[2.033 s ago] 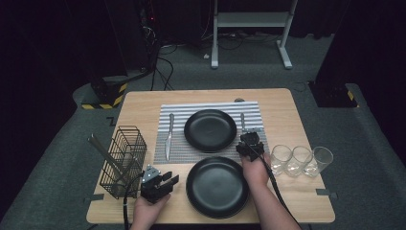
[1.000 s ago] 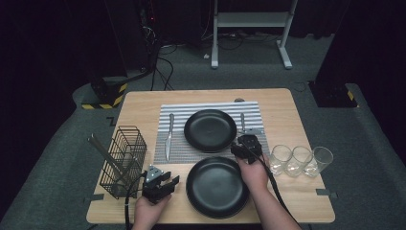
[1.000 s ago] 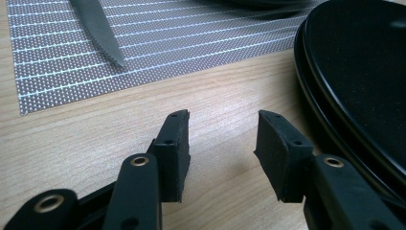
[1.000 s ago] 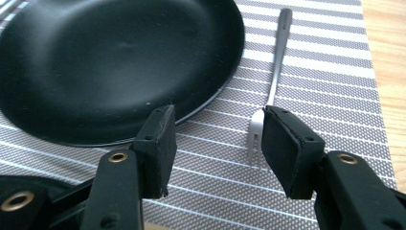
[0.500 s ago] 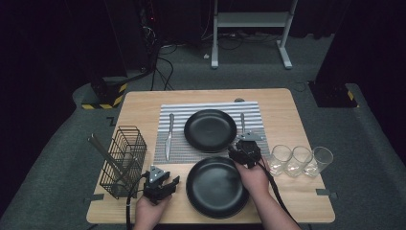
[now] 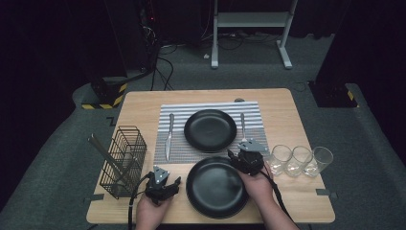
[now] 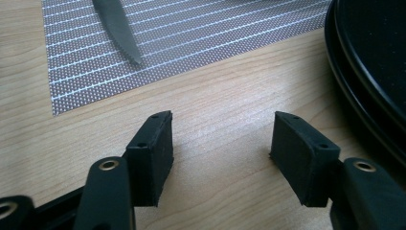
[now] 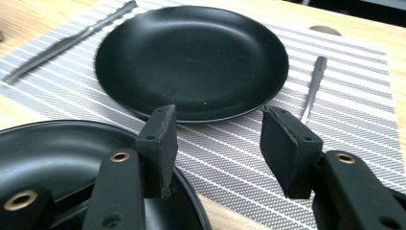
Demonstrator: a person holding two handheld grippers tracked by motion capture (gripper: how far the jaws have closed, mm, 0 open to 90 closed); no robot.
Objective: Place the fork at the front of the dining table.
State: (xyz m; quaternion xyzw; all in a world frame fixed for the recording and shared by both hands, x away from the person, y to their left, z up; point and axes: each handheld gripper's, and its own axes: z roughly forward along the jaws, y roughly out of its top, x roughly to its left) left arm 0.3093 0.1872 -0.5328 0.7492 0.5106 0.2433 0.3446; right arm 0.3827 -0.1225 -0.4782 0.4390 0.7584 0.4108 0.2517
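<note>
Two black plates lie on the wooden table: the far plate [image 6: 209,130] [image 8: 191,57] on a striped placemat [image 6: 253,115], the near plate [image 6: 215,187] [image 8: 57,153] on bare wood in front of it. My left gripper [image 6: 175,182] [image 7: 222,143] rests low on the table left of the near plate [image 7: 368,57]. Its jaws have just been opening and stand open over bare wood. My right gripper [image 6: 233,156] [image 8: 218,139] is open at the near plate's upper right rim, with one jaw over the rim and nothing gripped.
A knife [image 6: 168,136] [image 7: 117,28] lies left of the far plate and a fork [image 6: 243,127] [image 8: 313,86] right of it. Three glasses [image 6: 300,160] stand in a row at the right. A wire basket [image 6: 122,160] stands at the table's left edge.
My right gripper has slid left from beside the glasses to the near plate's rim. The left gripper's jaws have spread wider while the hand stayed in place.
</note>
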